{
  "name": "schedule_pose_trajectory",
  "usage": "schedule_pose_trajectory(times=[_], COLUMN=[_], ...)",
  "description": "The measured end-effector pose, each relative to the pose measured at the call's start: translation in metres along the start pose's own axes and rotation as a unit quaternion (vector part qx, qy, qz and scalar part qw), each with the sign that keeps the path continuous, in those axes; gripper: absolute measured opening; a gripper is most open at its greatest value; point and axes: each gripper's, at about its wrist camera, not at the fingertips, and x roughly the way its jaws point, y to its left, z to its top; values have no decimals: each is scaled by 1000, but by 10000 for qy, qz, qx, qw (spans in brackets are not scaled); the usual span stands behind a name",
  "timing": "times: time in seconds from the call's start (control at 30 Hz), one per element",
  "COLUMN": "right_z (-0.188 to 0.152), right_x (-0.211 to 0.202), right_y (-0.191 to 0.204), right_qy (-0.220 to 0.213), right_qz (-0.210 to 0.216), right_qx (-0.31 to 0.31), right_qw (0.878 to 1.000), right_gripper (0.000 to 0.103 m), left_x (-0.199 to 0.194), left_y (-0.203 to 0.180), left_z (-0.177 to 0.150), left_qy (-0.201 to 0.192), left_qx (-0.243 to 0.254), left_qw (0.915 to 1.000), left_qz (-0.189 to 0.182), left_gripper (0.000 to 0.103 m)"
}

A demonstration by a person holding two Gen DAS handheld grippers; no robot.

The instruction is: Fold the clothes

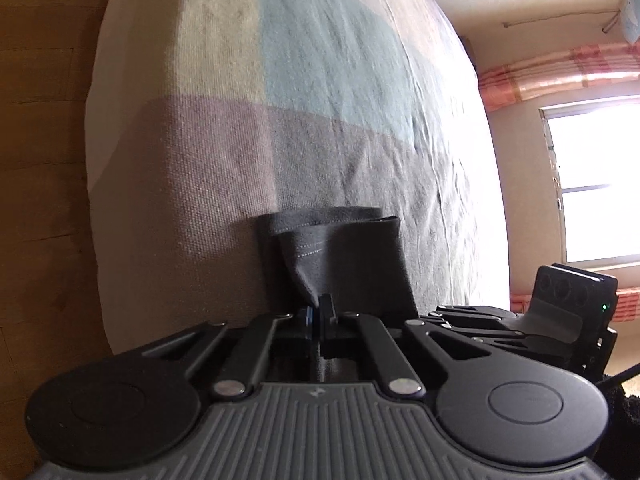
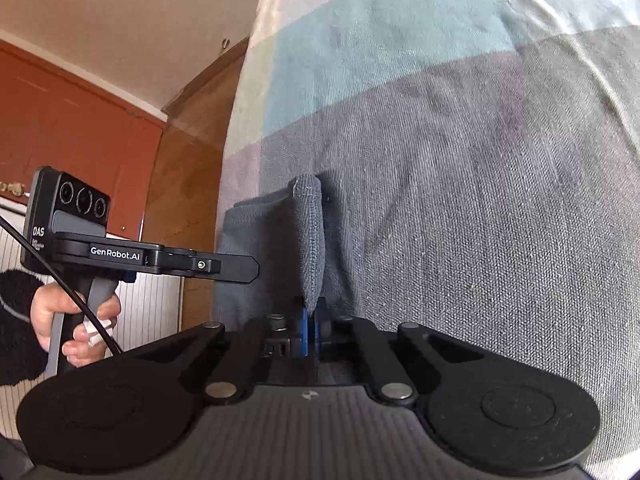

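Left wrist view puts the dark grey garment (image 1: 340,256) right at my fingertips: a soft knit piece with a stitched hem, bunched and doubled over, hanging against the colour-blocked bedsheet (image 1: 320,80). My left gripper (image 1: 320,312) is closed tight, with a pinch of the cloth caught between its pads; the fabric funnels down into the pinch in a loose fold. On the right wrist view, my right gripper (image 2: 310,320) is closed in the same way on another part of the same garment (image 2: 308,240), where a rolled, stitched edge stands up from the blue pads.

I judge the cloth light and limp. It will drape and sag wherever it is not held, and it will not keep a crease unless pressed flat. The knit looks grippy rather than slick, so a pinch should hold, though only a thin bite of fabric is in each claw and a sharp tug could pull it free. Hems and corners seem the best places to hold, since the doubled stitching gives more to bite on.

Beyond the garment, the bed's sheet is mildly wrinkled. The person's hand (image 2: 76,320) on the other handle shows at left of the right view, with a bright window (image 1: 596,184) off to one side.
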Motion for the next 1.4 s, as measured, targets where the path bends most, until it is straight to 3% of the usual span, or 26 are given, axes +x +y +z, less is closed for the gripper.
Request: schedule_pose_trajectory(times=[0.33,0.8,0.93,0.97,1.13,1.27,1.4], right_z=[4,8,16,18,21,-1,-40], right_x=[-9,1,-3,-8,-34,-54,-73], right_y=[10,7,9,8,5,18,33], right_qy=[-295,-434,-734,-875,-1314,-1266,-1083], right_qz=[-237,-580,-792,-841,-1019,-1211,-1444], right_qx=[-29,-1,-3,79,282,156,158], right_qw=[9993,9974,9942,9926,9857,9844,9834], right_gripper=[4,4,4,9,10,10,15], left_x=[-13,-5,-9,-12,-25,-41,-30], left_y=[-11,6,-1,-4,-16,-23,-63], left_z=[13,25,32,35,55,69,59], left_qy=[-436,-321,-145,-166,-361,-352,192], left_qx=[35,89,432,520,932,1436,2137], left_qw=[9990,9991,9984,9978,9929,9856,9748], left_qz=[-91,259,329,367,640,817,618], left_gripper=[0,0,2,5,4,4,6])
